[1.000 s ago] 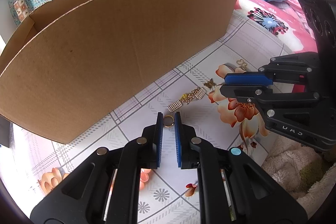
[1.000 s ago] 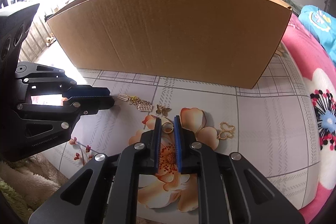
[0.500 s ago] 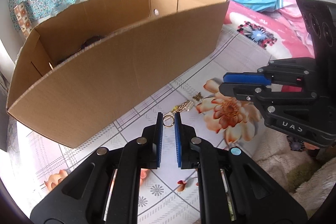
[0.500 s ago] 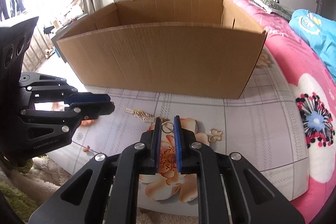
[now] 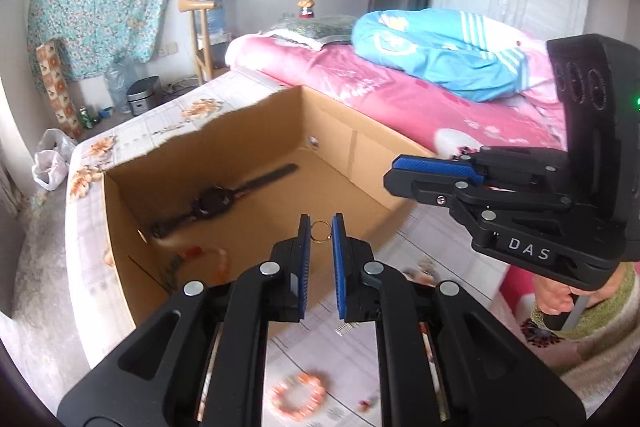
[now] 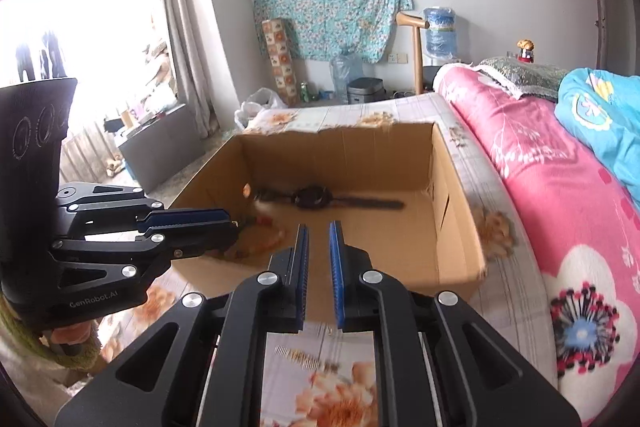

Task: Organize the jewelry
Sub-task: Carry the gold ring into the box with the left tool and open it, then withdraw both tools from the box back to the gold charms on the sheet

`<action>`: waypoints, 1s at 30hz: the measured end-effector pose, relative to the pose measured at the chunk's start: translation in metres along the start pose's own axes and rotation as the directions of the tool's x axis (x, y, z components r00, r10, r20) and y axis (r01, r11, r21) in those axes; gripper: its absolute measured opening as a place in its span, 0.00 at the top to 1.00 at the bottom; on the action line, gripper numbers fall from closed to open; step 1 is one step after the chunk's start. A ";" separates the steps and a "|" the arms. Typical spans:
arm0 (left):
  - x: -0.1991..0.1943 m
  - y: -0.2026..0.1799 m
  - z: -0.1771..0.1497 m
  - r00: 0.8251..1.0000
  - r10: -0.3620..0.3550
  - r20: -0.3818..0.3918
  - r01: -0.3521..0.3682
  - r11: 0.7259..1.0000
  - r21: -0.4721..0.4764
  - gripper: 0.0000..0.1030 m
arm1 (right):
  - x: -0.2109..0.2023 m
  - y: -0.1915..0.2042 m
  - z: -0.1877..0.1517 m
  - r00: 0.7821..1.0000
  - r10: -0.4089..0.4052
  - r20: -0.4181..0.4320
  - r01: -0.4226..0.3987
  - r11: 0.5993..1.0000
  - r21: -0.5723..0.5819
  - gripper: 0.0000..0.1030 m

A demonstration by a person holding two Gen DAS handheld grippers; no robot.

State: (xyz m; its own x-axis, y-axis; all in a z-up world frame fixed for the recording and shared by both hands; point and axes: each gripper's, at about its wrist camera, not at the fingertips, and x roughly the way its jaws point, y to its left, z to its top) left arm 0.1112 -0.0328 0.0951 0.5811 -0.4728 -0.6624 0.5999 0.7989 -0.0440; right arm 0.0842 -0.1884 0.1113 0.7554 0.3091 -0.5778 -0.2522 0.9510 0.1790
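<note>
**Left gripper holds ring over box; right one has nothing in it**

Left gripper (image 5: 321, 229) is pinched on a thin gold ring (image 5: 320, 231), caught at the very tips of the blue pads (image 5: 305, 263). The ring stands upright as a plain loop (any stone or detail too small to tell). It hangs above the near wall of the cardboard box (image 5: 120, 227), over the open interior.

Right gripper (image 6: 318, 233) has its pads apart with nothing visible between them, tips also over the box's near edge.

On the cloth below, outside the box: a coral bead bracelet (image 5: 297, 393) and a gold chain piece (image 6: 306, 357), both blurred.

Box floor: a black watch (image 5: 212, 203) lies flat with strap stretched out, beads near the left wall. Centre and right floor are bare. Box walls stand upright, top fully open, far rim ragged.
</note>
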 end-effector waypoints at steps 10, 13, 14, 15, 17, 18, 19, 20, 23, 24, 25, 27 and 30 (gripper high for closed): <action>0.090 0.055 0.031 0.975 0.057 -0.214 -0.079 0.992 -0.095 0.90 | 0.084 -0.023 0.040 0.992 -0.019 -0.124 0.029 0.996 0.081 0.89; 0.104 0.060 0.029 0.964 0.050 -0.262 -0.081 0.991 -0.108 0.90 | 0.096 -0.024 0.041 0.985 -0.007 -0.175 0.022 0.996 0.082 0.87; 0.105 0.062 0.027 0.961 0.048 -0.273 -0.082 0.990 -0.113 0.87 | 0.099 -0.024 0.040 0.982 -0.012 -0.189 0.026 0.997 0.072 0.83; 0.106 0.062 0.026 0.959 0.041 -0.279 -0.077 0.990 -0.120 0.78 | 0.098 -0.023 0.039 0.982 -0.016 -0.190 0.029 0.997 0.065 0.76; 0.106 0.065 0.026 0.959 0.042 -0.281 -0.081 0.988 -0.131 0.63 | 0.095 -0.025 0.039 0.982 -0.019 -0.189 0.030 0.998 0.057 0.64; 0.105 0.066 0.026 0.959 0.050 -0.278 -0.090 0.987 -0.132 0.61 | 0.093 -0.026 0.040 0.983 -0.016 -0.182 0.027 0.998 0.057 0.63; 0.105 0.067 0.026 0.960 0.056 -0.274 -0.095 0.987 -0.132 0.60 | 0.089 -0.029 0.041 0.985 -0.013 -0.173 0.023 0.998 0.058 0.63; 0.104 0.068 0.026 0.961 0.059 -0.271 -0.099 0.986 -0.134 0.58 | 0.085 -0.032 0.043 0.986 -0.010 -0.165 0.019 0.998 0.058 0.62; 0.101 0.070 0.027 0.962 0.066 -0.265 -0.108 0.983 -0.147 0.55 | 0.069 -0.041 0.048 0.991 -0.003 -0.131 0.011 0.998 0.060 0.61; 0.099 0.071 0.027 0.963 0.068 -0.261 -0.109 0.983 -0.149 0.55 | 0.064 -0.044 0.050 0.992 -0.001 -0.123 0.009 0.998 0.063 0.61; 0.097 0.071 0.026 0.965 0.071 -0.253 -0.112 0.982 -0.151 0.53 | 0.058 -0.048 0.050 0.994 0.001 -0.112 0.007 0.998 0.068 0.60; 0.089 0.071 0.026 0.971 0.070 -0.227 -0.107 0.982 -0.155 0.50 | 0.045 -0.053 0.050 0.996 0.006 -0.090 0.001 0.997 0.075 0.60; 0.074 0.068 0.024 0.982 0.077 -0.171 -0.103 0.984 -0.148 0.47 | 0.022 -0.057 0.044 0.999 0.004 -0.053 0.000 0.997 0.080 0.60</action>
State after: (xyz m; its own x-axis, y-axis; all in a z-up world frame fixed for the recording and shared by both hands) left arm 0.2082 -0.0230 0.0614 0.5228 -0.3395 -0.7819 0.4493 0.8892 -0.0857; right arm 0.1421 -0.2355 0.1234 0.7215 0.3122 -0.6181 -0.2030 0.9487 0.2422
